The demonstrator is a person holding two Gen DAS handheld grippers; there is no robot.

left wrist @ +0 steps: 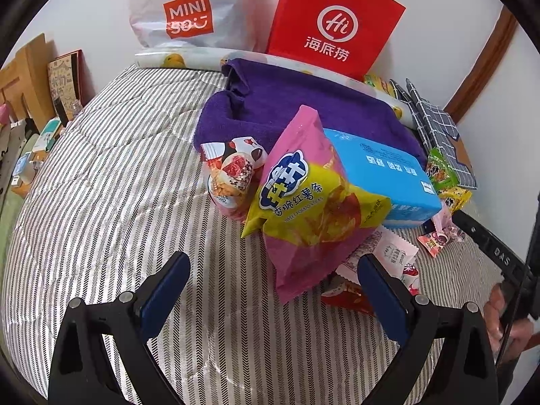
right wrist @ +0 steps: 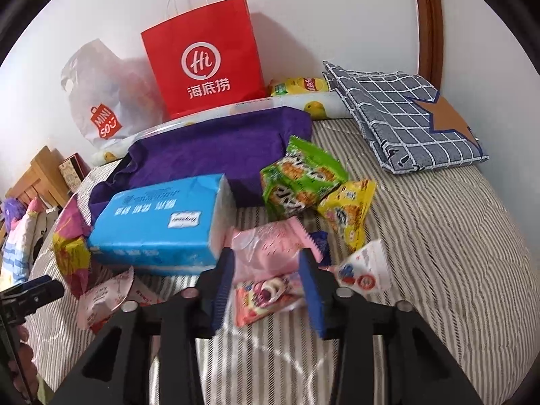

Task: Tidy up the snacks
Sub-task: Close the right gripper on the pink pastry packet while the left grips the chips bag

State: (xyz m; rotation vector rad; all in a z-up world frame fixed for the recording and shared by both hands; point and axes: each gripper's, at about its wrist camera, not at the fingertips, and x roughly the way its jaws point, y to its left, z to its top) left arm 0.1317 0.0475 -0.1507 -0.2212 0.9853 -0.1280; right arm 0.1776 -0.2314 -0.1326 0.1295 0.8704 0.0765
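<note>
Snacks are still lying scattered across the bed (left wrist: 111, 182); sorting is barely beginning.

Left gripper (left wrist: 273, 283) is hovering, jaws apart and empty, before the sweet potato bag (left wrist: 303, 195); right gripper (right wrist: 266, 280) is straddling the pink packet (right wrist: 266, 270), jaws partly apart, seemingly not clamping.

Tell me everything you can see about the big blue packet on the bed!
The blue packet is a soft plastic pack, apparently of tissues, bright blue with white lettering and a small white label. Its wrapping looks wrinkled and its end shows white. It lies flat on the striped bedcover, its far end on the purple towel. The pink and yellow sweet potato stick bag leans against it. No gripper touches it.
</note>
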